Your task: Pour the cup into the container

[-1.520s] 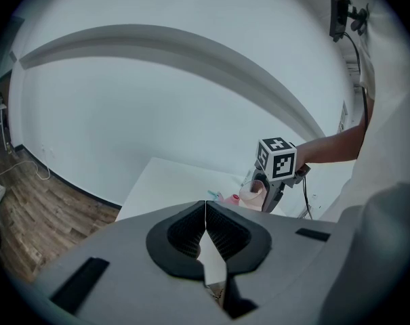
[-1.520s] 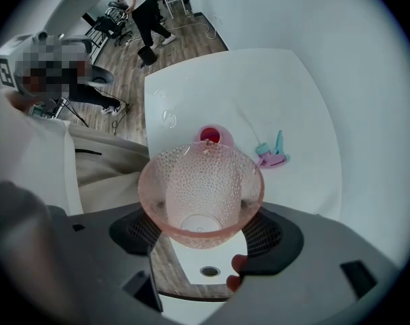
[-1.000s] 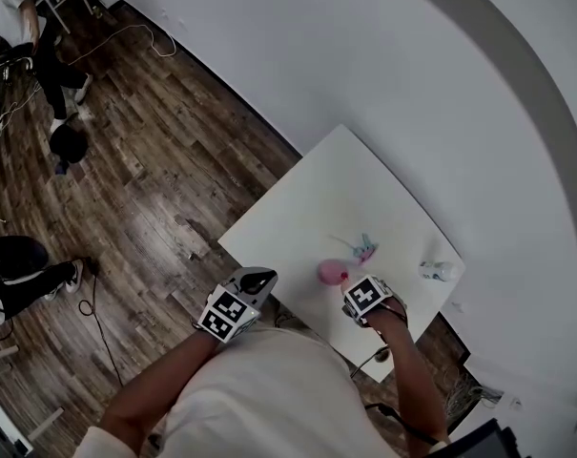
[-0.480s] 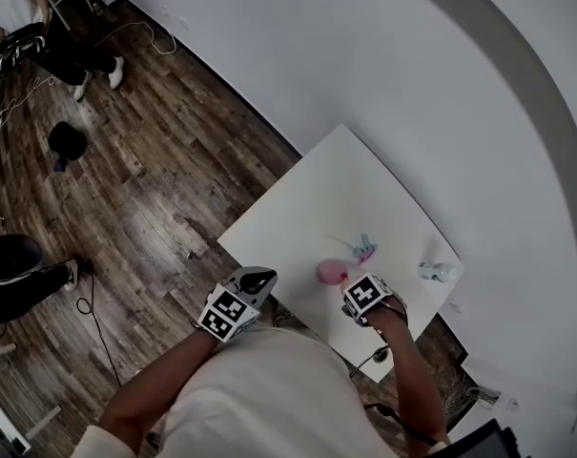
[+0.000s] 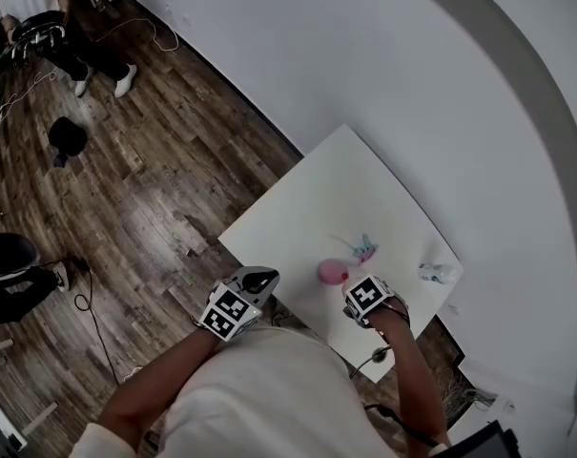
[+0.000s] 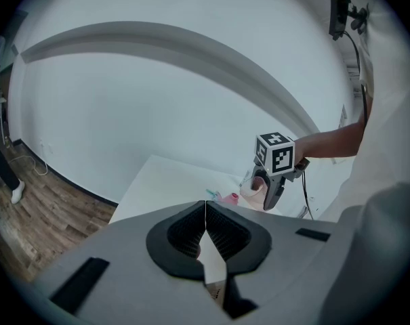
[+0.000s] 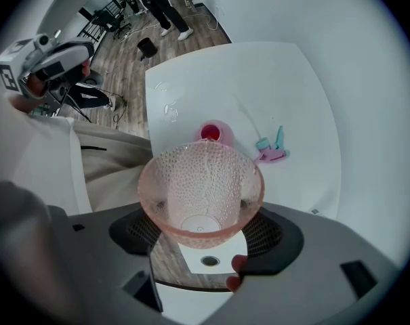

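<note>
Cup of thin, translucent pink plastic with a pebbled wall is gripped on its two sides by the widely spread jaws of the right tool, close above the small pink container that stands on the white surface. It is judged to be light, a little flexible and easily squashed, so a gentle grip across the wall near the base is advised. The left tool is closed on nothing, off the near edge of the surface.
</note>
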The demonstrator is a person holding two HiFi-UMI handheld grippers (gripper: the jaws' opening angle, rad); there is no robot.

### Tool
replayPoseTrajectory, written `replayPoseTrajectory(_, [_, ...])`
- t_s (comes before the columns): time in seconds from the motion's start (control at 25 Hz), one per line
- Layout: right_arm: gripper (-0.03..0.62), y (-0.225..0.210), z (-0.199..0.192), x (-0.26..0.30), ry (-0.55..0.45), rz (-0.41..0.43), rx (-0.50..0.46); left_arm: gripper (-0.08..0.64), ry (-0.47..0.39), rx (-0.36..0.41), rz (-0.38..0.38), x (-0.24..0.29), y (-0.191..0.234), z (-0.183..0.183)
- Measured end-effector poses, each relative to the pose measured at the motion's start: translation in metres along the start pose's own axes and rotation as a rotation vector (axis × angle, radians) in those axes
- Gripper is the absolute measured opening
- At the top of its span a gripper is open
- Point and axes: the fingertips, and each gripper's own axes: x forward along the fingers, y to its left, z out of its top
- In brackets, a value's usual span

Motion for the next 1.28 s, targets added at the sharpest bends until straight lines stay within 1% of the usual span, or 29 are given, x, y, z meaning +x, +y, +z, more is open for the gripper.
replayPoseTrajectory(0.36, [0.362, 0.0000, -0.0006, -0.0031, 0.013, -0.005, -0.008, 0.011, -0.001, -0.003, -0.003, -0.0013, -0.0015, -0.0094])
replayPoseTrajectory(0.68, [0.362, 0.0030, 0.0051, -0.0086, 0.031, -0.001, -0.023, 0.011, -0.002, -0.018, -0.001, -0.0080, 0.0009, -0.0084])
replayPoseTrajectory(1.28, [0.362, -0.0015, -0.0004, -0.0065, 0.073, 0.022, -0.009, 0.011, -0.007, -0.024, -0.005, -0.0039, 0.0026, -0.0093])
